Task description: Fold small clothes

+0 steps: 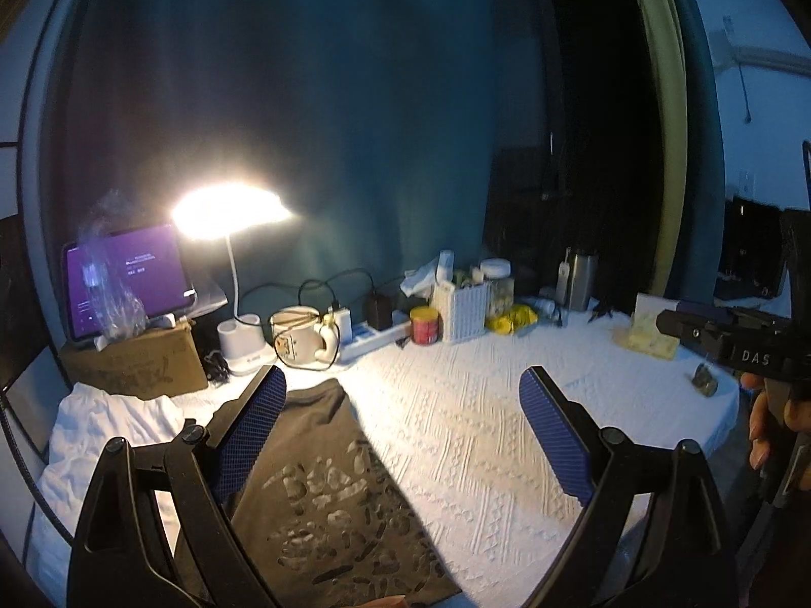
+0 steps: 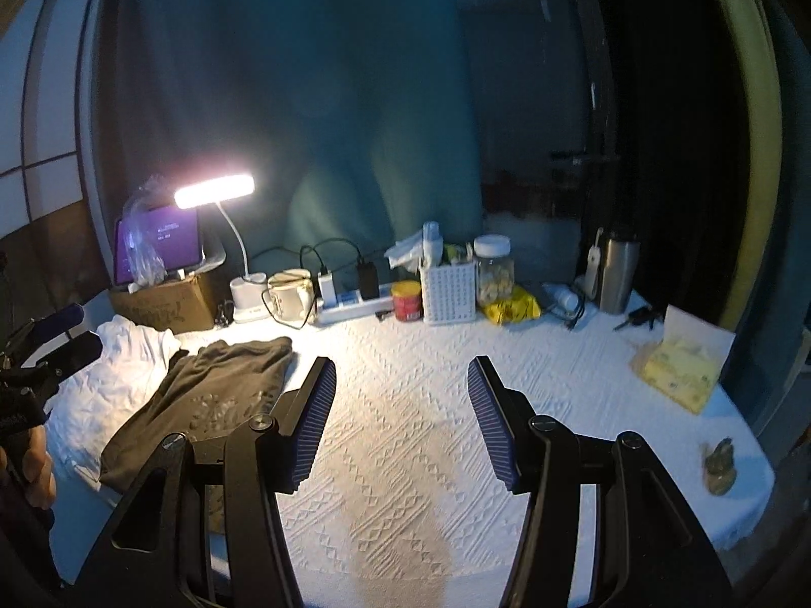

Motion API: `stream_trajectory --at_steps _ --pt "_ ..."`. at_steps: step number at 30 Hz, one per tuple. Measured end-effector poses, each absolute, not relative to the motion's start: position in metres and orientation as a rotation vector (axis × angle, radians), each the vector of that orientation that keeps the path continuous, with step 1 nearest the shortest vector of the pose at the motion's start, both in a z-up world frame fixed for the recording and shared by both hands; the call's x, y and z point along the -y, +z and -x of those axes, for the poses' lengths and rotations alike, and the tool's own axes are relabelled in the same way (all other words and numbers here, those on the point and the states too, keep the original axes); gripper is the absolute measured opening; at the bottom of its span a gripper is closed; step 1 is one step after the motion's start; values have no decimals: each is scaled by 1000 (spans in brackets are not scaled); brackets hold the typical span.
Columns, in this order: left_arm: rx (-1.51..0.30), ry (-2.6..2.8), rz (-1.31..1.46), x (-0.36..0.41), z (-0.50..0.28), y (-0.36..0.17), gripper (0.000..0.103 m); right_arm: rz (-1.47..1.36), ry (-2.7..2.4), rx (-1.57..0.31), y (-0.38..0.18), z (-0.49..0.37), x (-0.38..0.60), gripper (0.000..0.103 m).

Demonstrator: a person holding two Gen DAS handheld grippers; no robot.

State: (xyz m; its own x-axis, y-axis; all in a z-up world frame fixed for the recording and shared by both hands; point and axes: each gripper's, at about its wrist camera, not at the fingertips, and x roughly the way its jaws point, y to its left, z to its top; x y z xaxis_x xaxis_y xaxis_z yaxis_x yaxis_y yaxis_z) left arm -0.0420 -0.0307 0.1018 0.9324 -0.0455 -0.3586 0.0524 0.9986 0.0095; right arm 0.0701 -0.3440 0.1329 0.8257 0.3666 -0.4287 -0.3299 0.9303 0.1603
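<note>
Both tongs, left (image 1: 403,385) and right (image 2: 401,375), open, empty; dark garment (image 2: 203,395) left, bare tablecloth (image 2: 405,456) ahead.

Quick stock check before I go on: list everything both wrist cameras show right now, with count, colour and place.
dark printed garment: 1, olive-brown, table left
white crumpled garment: 1, far left, beside it
textured white tablecloth: 1, covering table
lit desk lamp: 1, white, back left
tablet screen: 1, purple, on cardboard box
cream mug: 1, by lamp
power strip: 1, white, back
red tin: 1
white slotted basket: 1
glass jar: 1
steel flask: 1, back right
yellow tissue pack: 1, right
left gripper: open, empty
right gripper: open, empty
</note>
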Motion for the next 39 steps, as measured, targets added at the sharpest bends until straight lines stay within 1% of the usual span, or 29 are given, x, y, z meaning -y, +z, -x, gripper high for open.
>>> stream_trajectory --at_steps 11,13,15,20,27,39 --pt "-280 -27 -7 23 66 125 93 -37 343 -364 166 -40 344 57" --pt "-263 -34 2 22 71 128 95 -36 342 -355 170 -37 344 58" --pt "-239 -36 7 20 75 131 101 -33 336 -344 174 -34 344 58" --pt "-190 -38 12 14 84 141 101 -18 320 -300 189 -22 340 58" --pt "-168 -52 33 2 88 147 101 -10 304 -250 208 -6 335 58" --pt "-187 -27 60 -17 83 140 102 -10 325 -275 209 -18 319 58"
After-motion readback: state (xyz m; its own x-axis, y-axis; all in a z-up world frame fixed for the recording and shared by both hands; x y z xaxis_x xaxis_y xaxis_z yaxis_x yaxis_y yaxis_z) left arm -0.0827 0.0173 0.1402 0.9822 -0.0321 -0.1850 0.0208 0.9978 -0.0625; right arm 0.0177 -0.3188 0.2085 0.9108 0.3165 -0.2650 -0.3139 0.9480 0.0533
